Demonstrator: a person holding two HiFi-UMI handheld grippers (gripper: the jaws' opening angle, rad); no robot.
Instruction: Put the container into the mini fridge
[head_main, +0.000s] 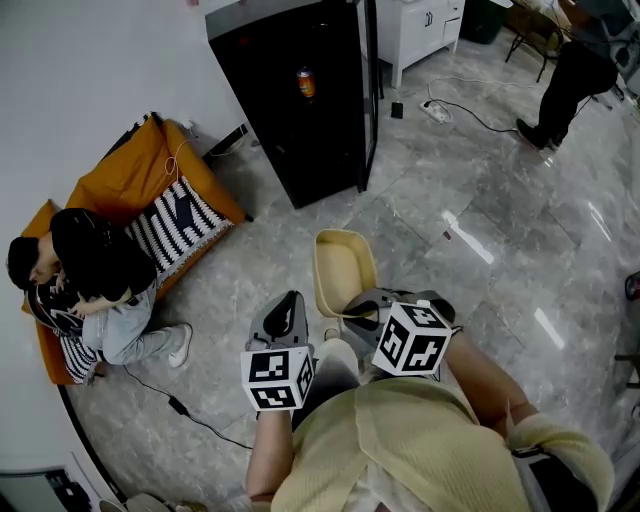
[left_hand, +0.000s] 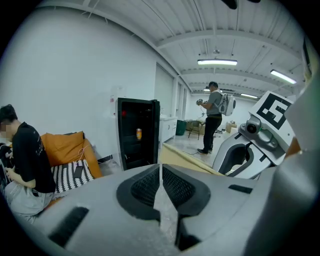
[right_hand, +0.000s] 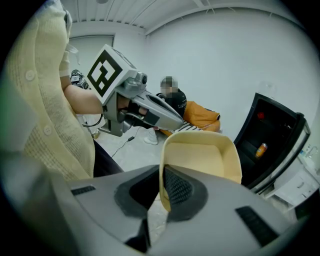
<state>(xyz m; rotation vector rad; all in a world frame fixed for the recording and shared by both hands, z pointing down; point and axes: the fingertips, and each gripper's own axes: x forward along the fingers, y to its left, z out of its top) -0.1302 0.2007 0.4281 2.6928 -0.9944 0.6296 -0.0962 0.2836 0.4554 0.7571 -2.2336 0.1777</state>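
Head view. Shows a glossy grey marble-patterned floor (head_main: 480, 250) streaked with reflected ceiling light. Against the white wall (head_main: 90, 60), a black mini fridge (head_main: 300, 120) with its door (head_main: 368, 90) swung open and an orange can (head_main: 306, 82) on an upper shelf inside. Left of the fridge, an orange floor cushion (head_main: 125, 180) carrying a black-and-white striped pillow (head_main: 178, 228). On the cushion, a seated person (head_main: 95, 275) in a dark top and light trousers. Near that person's shoe, a black cable (head_main: 185, 410) trailing across the floor. Beyond the fridge, a white cabinet (head_main: 425, 25), a power strip (head_main: 437, 110) with its cord lying on the floor, and a standing person (head_main: 565, 85) in dark clothes.

In the foreground, the right claw (head_main: 352, 305) clamped on the near rim of the cream container (head_main: 345, 265). Holds the container in the air over the floor, interior facing upward, short of the fridge and well apart from it.

Just beside it, the left claw (head_main: 288, 303), jaws pressed together to a hairline slit with nothing between them.

Right gripper view. Shows the container's thin wall running between the two ribbed pads (right_hand: 177, 187), one jaw inside the wall and one outside, with the fridge's dark interior beyond at right.
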